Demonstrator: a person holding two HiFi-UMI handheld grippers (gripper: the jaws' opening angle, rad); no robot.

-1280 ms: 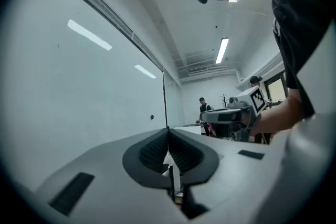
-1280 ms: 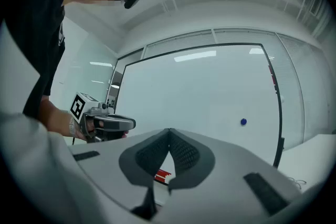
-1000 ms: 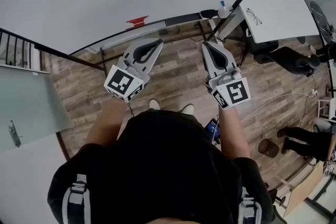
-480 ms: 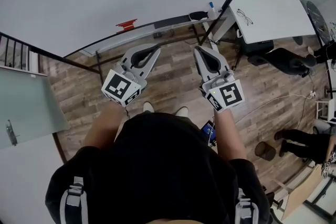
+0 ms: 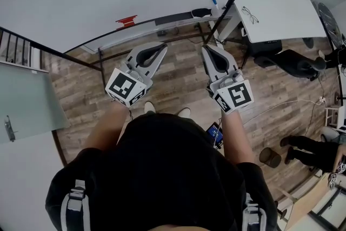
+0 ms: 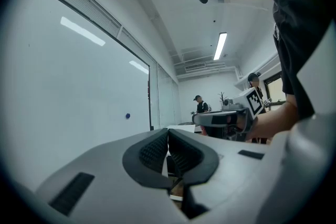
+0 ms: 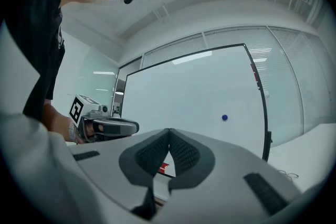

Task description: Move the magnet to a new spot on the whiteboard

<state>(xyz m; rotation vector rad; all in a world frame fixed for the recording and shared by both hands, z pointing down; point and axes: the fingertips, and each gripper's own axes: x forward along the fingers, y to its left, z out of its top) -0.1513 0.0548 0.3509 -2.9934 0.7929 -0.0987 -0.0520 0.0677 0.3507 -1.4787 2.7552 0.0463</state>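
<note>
Right gripper: jaws pressed together, nothing between them.
Left gripper: jaws also pressed together, empty.
Blue magnet sits on the whiteboard, well apart from both grippers. It is ahead of the right gripper's tips, slightly up and to their right. Seen from the left gripper view, it is left of the tips. No contact with either gripper.

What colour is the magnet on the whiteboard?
The magnet is blue; the right gripper view shows it best.
</note>
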